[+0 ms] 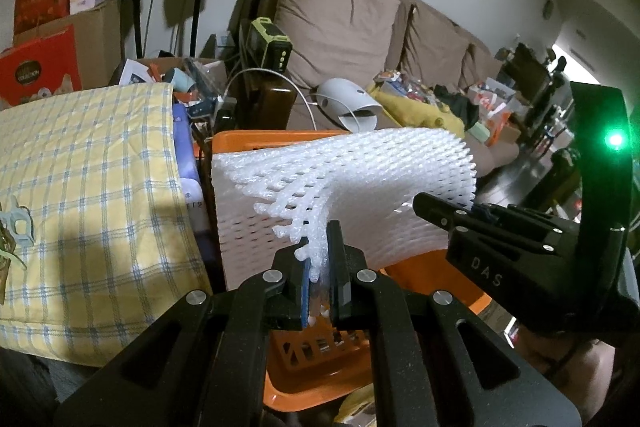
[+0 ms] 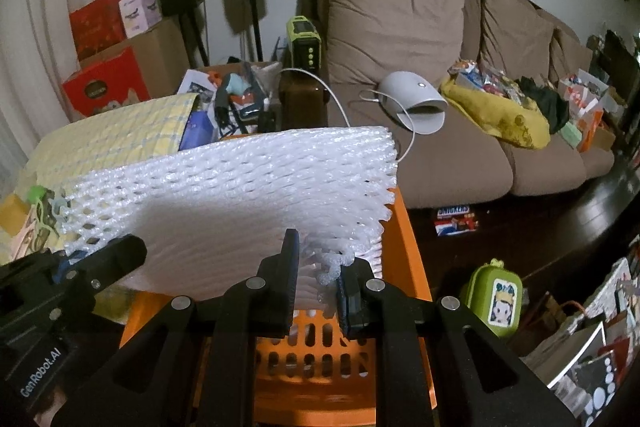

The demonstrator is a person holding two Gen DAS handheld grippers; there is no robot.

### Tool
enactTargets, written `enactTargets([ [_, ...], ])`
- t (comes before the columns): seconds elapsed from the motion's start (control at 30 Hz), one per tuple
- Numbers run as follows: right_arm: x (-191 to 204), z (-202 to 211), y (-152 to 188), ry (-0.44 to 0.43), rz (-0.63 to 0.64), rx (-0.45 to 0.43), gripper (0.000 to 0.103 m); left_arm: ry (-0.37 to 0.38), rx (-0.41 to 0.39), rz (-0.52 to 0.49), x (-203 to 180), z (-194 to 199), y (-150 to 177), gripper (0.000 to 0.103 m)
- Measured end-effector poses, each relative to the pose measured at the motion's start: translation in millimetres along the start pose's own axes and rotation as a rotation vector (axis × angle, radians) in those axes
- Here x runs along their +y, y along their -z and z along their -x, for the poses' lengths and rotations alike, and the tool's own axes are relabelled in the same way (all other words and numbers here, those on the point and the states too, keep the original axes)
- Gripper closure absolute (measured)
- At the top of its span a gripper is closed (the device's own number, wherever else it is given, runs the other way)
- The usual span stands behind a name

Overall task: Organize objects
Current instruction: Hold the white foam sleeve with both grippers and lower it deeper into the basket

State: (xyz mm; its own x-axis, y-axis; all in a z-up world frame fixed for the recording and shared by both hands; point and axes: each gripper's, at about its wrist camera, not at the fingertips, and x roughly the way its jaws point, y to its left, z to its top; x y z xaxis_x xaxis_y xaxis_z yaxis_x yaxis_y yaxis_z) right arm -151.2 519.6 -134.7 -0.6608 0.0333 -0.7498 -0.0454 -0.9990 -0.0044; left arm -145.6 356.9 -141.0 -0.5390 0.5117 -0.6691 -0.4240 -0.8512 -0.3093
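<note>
A stack of white foam netting sheets [image 1: 352,167] [image 2: 240,187] hangs lifted over an orange plastic basket [image 1: 280,141] [image 2: 404,247]. My left gripper [image 1: 322,259] is shut on the stack's near left corner, and the mesh bunches between its pads. My right gripper [image 2: 318,267] is shut on the near right corner, where a curl of netting sits between its fingers. Each gripper shows in the other's view: the right gripper [image 1: 430,207] at the sheet's right edge, the left gripper [image 2: 128,251] at its left edge. The sheets hide most of the basket's inside.
A yellow checked cloth [image 1: 92,167] [image 2: 120,131] covers a heap left of the basket. Behind is a brown sofa [image 2: 400,27] with a white domed device [image 2: 416,103] and clutter. A green case [image 2: 492,297] and a Snickers box [image 2: 456,221] lie on the dark floor.
</note>
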Motion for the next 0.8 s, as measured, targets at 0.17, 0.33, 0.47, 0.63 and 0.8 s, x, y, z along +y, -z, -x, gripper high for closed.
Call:
enactTargets([
  [0.17, -1.6, -1.0, 0.7, 0.004, -0.004, 0.006, 0.088, 0.0, 0.001, -0.006, -2.6, -0.7, 0.9, 0.097],
  [0.33, -1.6, -3.5, 1.0, 0.008, 0.0, 0.017, 0.088, 0.0, 0.01, -0.008, -4.6, -1.6, 1.2, 0.097],
  [0.47, -0.8, -5.0, 0.9, 0.013, 0.002, 0.027, 0.088, 0.007, 0.018, -0.004, -6.0, -2.5, 2.4, 0.097],
  [0.63, 1.8, -10.2, 3.0, 0.018, 0.008, 0.053, 0.088, 0.006, 0.024, -0.006, -7.1, -4.1, 4.2, 0.097],
  [0.8, 1.2, -10.5, 3.6, 0.022, 0.008, 0.052, 0.088, 0.004, 0.034, -0.006, -6.1, -6.7, 6.1, 0.097],
])
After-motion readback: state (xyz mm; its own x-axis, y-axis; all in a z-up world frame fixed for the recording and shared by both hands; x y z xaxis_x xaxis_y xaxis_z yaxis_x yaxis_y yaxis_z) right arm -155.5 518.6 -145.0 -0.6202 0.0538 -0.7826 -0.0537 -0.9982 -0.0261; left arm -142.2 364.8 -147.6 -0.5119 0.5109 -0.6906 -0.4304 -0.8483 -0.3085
